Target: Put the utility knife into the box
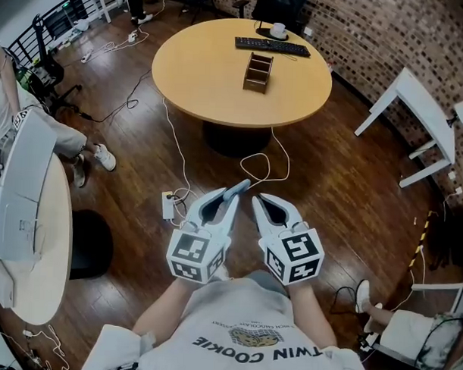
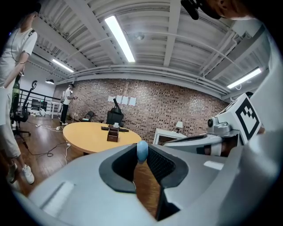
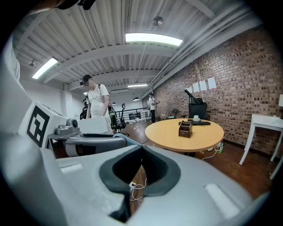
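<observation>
Utility knife (image 2: 142, 151) grasped by left hand-held gripper (image 1: 229, 201), right hand-held gripper (image 1: 259, 203) clenched empty; carrying it to the box (image 1: 258, 73) on the table (image 1: 205, 73) remains.

Grey-blue utility knife (image 2: 142, 151) in left tongs (image 1: 236, 194); box (image 1: 257, 73) upright.

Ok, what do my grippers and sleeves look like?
Both the left gripper and right gripper are pale grey shells tapering to dark-lined jaws, each with a white cube of black square markers. You wear a light short-sleeved printed T-shirt.
</observation>
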A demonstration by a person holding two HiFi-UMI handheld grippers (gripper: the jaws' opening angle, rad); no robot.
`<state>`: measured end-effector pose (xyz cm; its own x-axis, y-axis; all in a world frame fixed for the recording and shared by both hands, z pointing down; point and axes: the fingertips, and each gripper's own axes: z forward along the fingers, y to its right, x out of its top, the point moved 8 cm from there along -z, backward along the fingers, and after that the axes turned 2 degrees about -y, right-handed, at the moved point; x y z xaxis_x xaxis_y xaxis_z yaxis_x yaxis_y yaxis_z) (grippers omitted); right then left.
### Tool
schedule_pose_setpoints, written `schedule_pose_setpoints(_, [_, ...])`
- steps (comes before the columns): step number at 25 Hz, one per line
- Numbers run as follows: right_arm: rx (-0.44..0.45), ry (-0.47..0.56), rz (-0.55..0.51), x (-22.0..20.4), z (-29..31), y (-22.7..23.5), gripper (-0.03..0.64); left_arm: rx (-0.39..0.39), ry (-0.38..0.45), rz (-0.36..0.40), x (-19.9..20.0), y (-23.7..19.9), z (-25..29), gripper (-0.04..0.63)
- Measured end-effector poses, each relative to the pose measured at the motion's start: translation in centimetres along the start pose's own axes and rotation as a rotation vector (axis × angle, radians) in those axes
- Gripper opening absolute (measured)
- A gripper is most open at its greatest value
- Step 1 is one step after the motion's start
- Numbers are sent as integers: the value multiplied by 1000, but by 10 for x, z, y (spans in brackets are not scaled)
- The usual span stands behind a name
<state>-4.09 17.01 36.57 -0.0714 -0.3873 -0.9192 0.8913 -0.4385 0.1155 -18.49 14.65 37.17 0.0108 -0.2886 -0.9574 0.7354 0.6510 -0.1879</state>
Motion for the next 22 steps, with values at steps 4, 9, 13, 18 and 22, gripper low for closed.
schedule_pose_setpoints(4, [-7, 1, 13, 0, 10, 8, 2, -12, -16, 3, -1, -7, 12, 72])
schedule_pose_setpoints(9, [-8, -1, 30, 2, 25, 32, 2, -12, -24, 14, 5, -13, 37, 72])
schedule_pose_setpoints(13, [10, 2, 33, 9, 44, 63, 2, 7, -28, 22, 10, -19, 69, 72])
schedule_pose_setpoints(18, [53, 1, 17, 22, 71, 110, 2, 42, -27, 23, 19, -25, 118, 72])
schedule_pose_setpoints(22, [92, 1, 7, 33, 91, 150, 2, 78, -22, 19, 27, -27, 158, 72])
